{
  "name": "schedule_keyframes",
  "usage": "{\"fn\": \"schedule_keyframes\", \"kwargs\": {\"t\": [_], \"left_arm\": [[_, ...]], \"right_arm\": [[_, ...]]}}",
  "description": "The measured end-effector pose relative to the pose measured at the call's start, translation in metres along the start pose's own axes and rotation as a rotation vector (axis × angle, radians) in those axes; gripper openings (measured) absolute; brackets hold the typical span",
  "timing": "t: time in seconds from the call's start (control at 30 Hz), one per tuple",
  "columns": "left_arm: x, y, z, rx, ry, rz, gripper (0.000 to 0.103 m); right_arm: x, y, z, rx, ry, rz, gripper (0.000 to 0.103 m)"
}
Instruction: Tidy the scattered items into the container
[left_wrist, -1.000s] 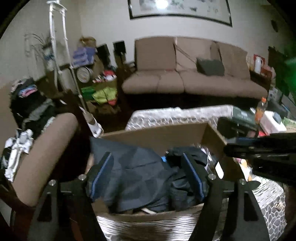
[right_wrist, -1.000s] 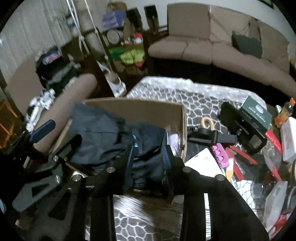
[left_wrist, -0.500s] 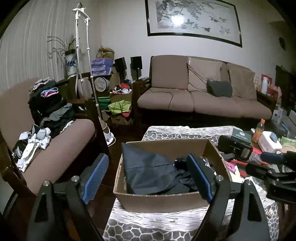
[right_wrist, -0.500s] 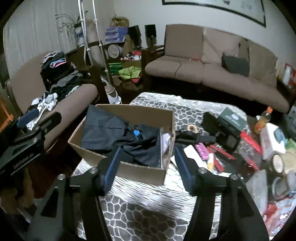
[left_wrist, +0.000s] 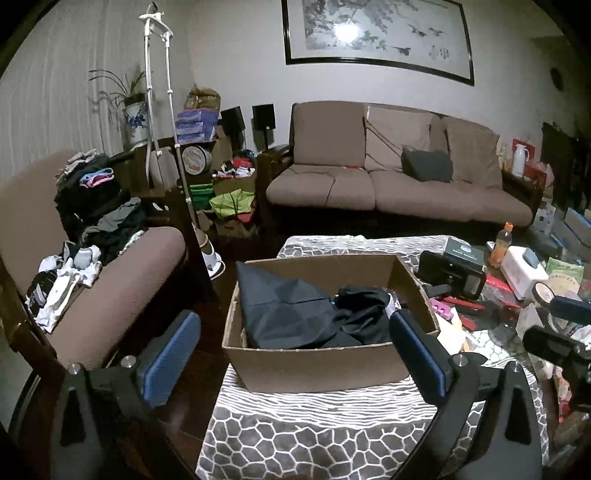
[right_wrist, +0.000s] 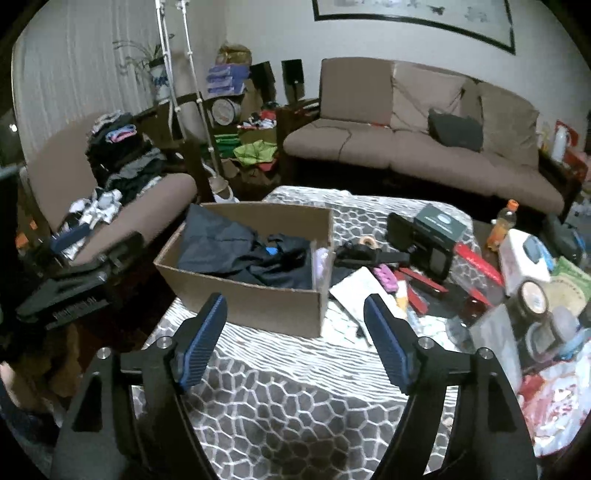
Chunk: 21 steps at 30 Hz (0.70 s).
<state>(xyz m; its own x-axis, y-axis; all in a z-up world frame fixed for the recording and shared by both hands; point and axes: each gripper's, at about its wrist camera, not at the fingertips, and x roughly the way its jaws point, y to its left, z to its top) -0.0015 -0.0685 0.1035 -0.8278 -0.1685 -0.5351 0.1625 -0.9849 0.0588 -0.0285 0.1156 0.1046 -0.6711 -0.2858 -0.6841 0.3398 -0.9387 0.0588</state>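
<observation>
The cardboard box (left_wrist: 325, 365) stands at the table's (left_wrist: 332, 435) left edge, near its far left corner, with dark clothes (left_wrist: 295, 314) bundled inside, filling the left and middle of it. The patterned cloth in front of the box, toward the near edge, is bare, which leaves free room there. To the right of the box the table is crowded: a white paper (right_wrist: 354, 291) touches the box's right wall, and beyond it lie a black case (right_wrist: 421, 243), red strips (right_wrist: 476, 266), a pink piece (right_wrist: 386, 275) and an orange bottle (right_wrist: 498, 225) toward the right edge. An armchair (left_wrist: 110, 295) piled with laundry stands close to the left edge, across a narrow strip of floor.

The left gripper (left_wrist: 295, 354) is spreading its jaws wide with nothing between them; the right gripper (right_wrist: 295, 332) is opening too, also empty.

A second ago both grippers were down in the box, their pads around the dark clothes. Now both have pulled back and up, clear of the box, and the clothes stay inside.
</observation>
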Motion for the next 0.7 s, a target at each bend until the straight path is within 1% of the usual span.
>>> {"fn": "schedule_keyframes", "kwargs": {"t": [0.07,0.27,0.6,0.67,0.7], "left_arm": [[-0.003,0.000,0.000,-0.003,0.001,0.004,0.103],[-0.006,-0.006,-0.001,0.002,0.014,0.002,0.103],[-0.002,-0.013,-0.004,0.005,0.042,-0.009,0.103],[-0.002,-0.013,-0.004,0.004,0.039,-0.010,0.103],[-0.002,-0.013,-0.005,0.003,0.039,-0.011,0.103]], "right_arm": [[-0.001,-0.002,-0.003,-0.007,0.002,-0.037,0.074],[-0.008,-0.014,-0.008,0.012,0.012,-0.084,0.074],[-0.016,-0.014,-0.007,0.001,-0.014,-0.119,0.079],[-0.013,-0.015,-0.007,0.004,-0.015,-0.128,0.080],[-0.012,-0.015,-0.007,0.005,-0.016,-0.133,0.086]]}}
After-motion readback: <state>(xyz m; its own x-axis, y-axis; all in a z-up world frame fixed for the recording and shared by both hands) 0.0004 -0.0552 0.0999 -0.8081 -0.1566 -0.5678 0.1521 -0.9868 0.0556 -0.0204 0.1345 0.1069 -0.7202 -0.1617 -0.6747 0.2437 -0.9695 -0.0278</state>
